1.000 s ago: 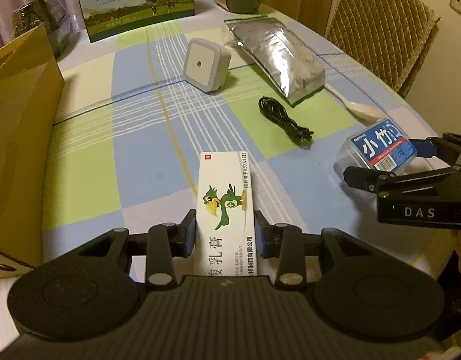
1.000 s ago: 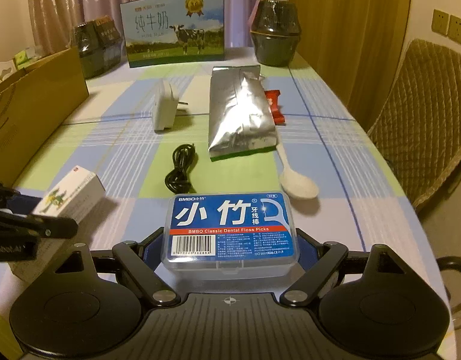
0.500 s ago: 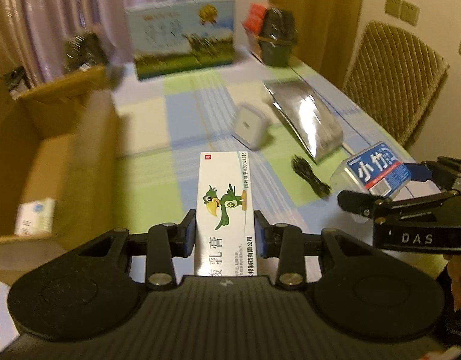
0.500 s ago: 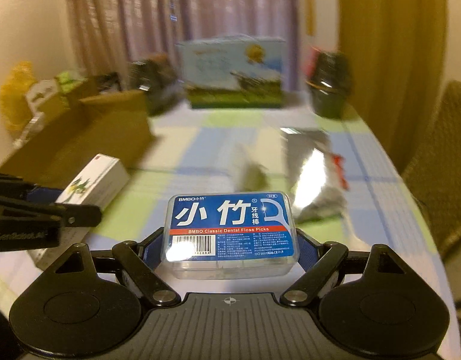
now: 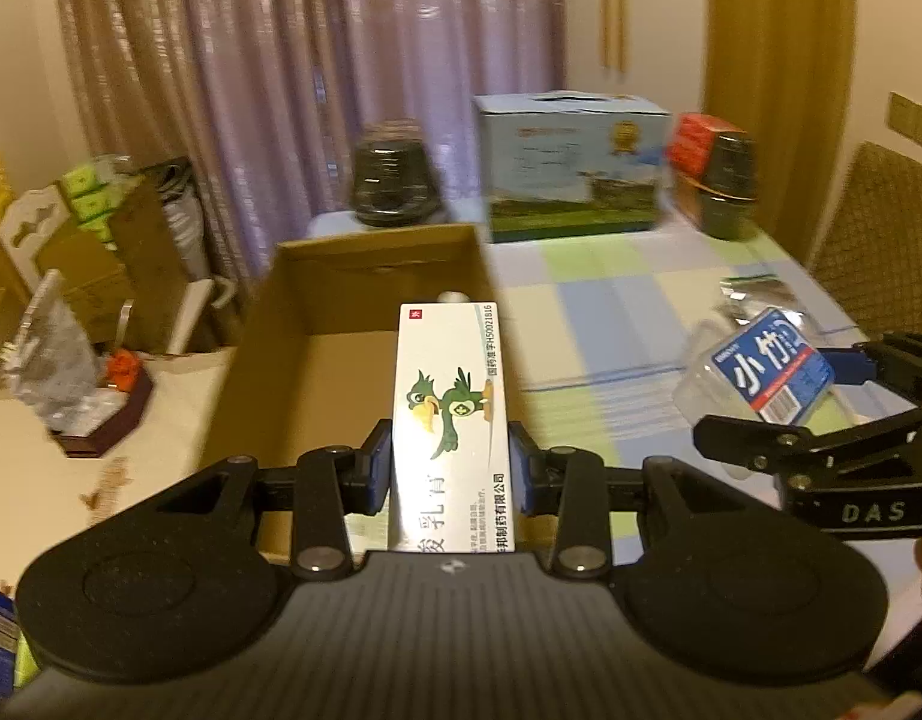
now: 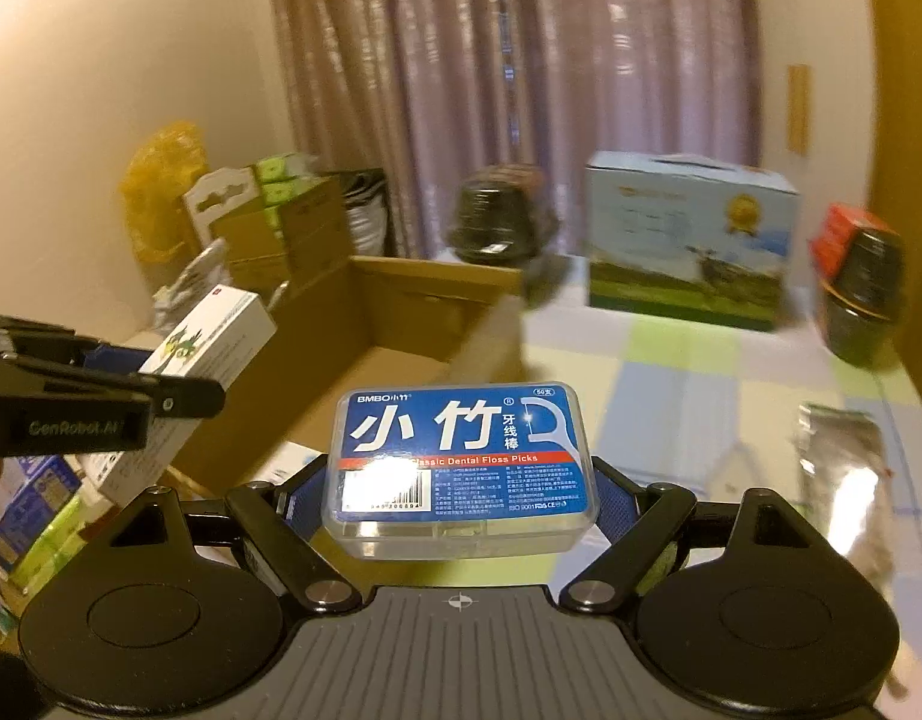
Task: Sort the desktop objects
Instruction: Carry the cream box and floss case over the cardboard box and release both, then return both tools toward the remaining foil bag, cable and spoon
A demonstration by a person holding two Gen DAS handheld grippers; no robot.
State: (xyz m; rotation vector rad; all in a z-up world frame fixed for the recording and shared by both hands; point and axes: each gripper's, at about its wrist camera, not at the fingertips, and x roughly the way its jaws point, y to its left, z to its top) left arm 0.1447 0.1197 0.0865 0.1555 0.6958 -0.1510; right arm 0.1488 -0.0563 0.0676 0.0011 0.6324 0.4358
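Note:
My left gripper is shut on a white ointment box with a green bird printed on it, held in the air above the near end of an open cardboard box. My right gripper is shut on a clear dental floss pick case with a blue label, raised beside the cardboard box. From the left wrist view the floss case and right gripper hang to the right. In the right wrist view the ointment box and left gripper sit at the left.
On the checked tablecloth stand a milk carton box, two dark pots and a silver foil bag. A cluttered side table lies left of the cardboard box. A woven chair stands at right.
Both grippers have risen and swung left with their loads, from over the tablecloth to the open cardboard box. The night light, cable and spoon have dropped out of view.

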